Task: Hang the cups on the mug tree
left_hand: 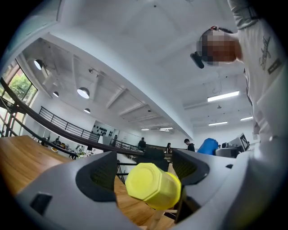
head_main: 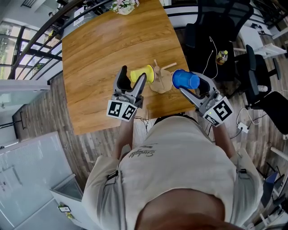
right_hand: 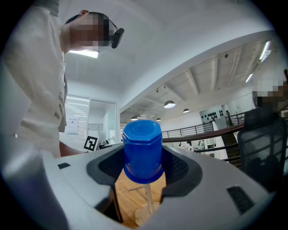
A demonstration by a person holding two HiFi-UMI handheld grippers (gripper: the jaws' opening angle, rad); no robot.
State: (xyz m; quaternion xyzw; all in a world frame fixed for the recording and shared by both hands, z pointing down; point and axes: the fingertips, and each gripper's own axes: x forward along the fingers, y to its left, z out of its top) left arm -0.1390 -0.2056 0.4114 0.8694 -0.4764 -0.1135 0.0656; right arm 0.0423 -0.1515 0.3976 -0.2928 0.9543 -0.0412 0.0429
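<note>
Yellow cup (head_main: 143,74): lying tipped on its side at 9 o'clock of mug tree (head_main: 159,83), pointing base toward 9 and mouth toward the tree. Riding above wooden table (head_main: 99,54), on a peg (left_hand: 155,220) or just against one, not telling which. Sitting between wide-spread jaws of left gripper (head_main: 132,77), not being squeezed by either pad. Showing clear space on its 9 o'clock side in left gripper view, crowding the 3 o'clock jaw, touching there or not unclear.

Blue cup (head_main: 185,79): being held upside down, base up, in right gripper (head_main: 191,84), getting clamped on both sides by the pads in right gripper view. Hovering at 3 o'clock of mug tree, just beside it, off the table. Showing a thin wooden stick (right_hand: 147,196) right under its rim at 6 o'clock in right gripper view; entering the cup or not, not telling.

Mug tree: standing near table's 6 o'clock edge, between the two grippers, close to person's torso.

Flowers (head_main: 125,5): sitting at table's 12 o'clock end. Black office chairs (head_main: 216,27): standing off the table toward 2 o'clock. Light top (head_main: 180,152): filling head view at 6 o'clock.
</note>
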